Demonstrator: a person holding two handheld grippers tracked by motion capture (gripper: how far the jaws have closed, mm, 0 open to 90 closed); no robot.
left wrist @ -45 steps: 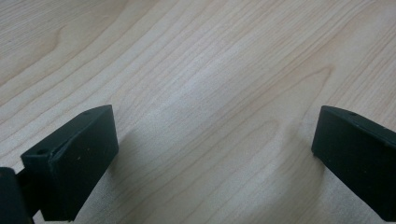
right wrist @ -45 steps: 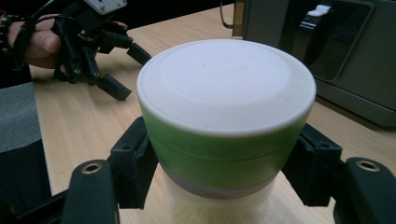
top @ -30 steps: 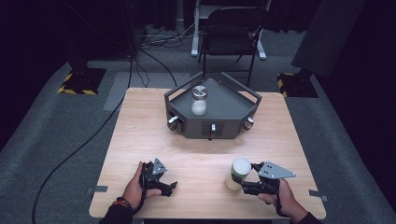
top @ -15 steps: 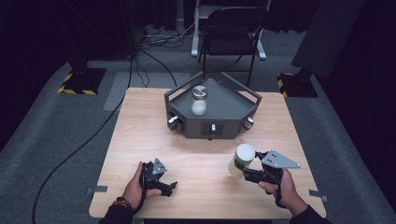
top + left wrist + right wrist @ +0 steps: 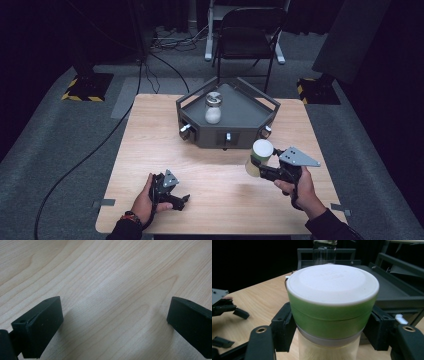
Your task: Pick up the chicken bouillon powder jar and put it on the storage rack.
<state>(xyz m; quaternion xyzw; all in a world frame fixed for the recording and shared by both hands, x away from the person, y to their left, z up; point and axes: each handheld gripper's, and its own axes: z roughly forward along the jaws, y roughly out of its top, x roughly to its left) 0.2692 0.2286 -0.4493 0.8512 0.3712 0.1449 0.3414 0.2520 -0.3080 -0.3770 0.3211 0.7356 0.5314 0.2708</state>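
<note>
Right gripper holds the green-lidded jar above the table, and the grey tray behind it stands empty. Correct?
Not quite. The right gripper does hold the green-lidded jar above the table, but the grey tray is not empty: the high view shows a glass jar standing in it.

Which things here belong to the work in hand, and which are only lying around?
In use:
- green-lidded jar, held in the right tool
- grey tray
- glass jar standing in the tray

Lying about:
- chair
- floor cable
- left tool, open, nothing between its jaws

Left hand-held gripper (image 5: 172, 196) wide open, right hand-held gripper (image 5: 260, 167) clamped, raised.
</note>
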